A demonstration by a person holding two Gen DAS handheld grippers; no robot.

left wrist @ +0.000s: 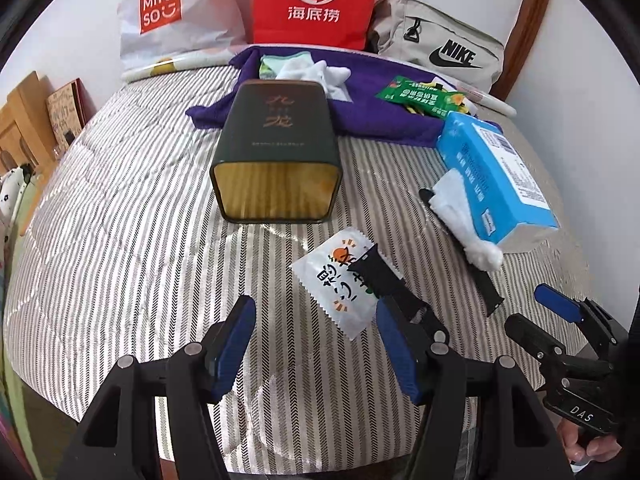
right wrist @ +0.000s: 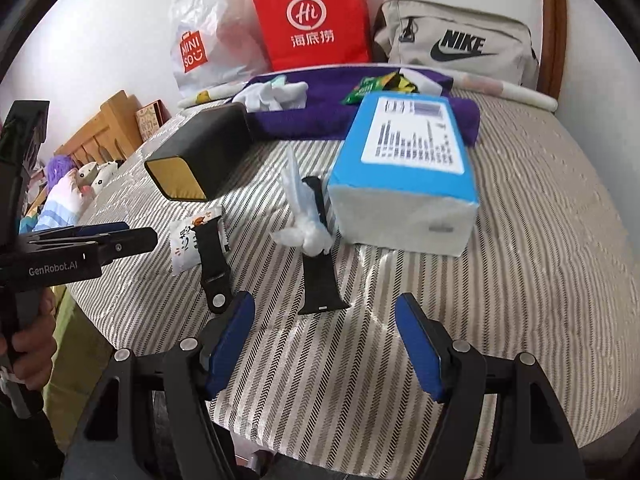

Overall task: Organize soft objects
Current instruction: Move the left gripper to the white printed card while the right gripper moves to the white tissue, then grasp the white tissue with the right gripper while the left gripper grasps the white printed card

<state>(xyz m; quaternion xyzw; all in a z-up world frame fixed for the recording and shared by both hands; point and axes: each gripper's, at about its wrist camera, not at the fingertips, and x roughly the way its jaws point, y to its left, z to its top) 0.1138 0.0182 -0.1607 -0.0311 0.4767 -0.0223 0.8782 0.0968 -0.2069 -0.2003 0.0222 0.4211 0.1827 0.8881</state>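
1. While both tools hover low over it, the bed with its striped cover fills most of each view and carries everything else.
2. Against the wall at the top stand a red paper bag, a white plastic bag to its left and a beige pouch to its right.
3. A purple towel lies across the far part of the bed, with white socks and green packets on it.
4. Right of centre in the left wrist view, a blue tissue pack lies on its side, and white tissue spills from its near end.
5. At the centre, a dark tin lies on its side, open mouth toward the camera.
6. The left hand-held gripper is at the bottom of its view, jaws spread wide and holding nothing.
7. The right hand-held gripper is likewise wide open and holds nothing.
8. A white sachet lies just beyond the left tool, a black watch strap across it.
9. A second black strap lies under the tissue, just ahead of the right tool.
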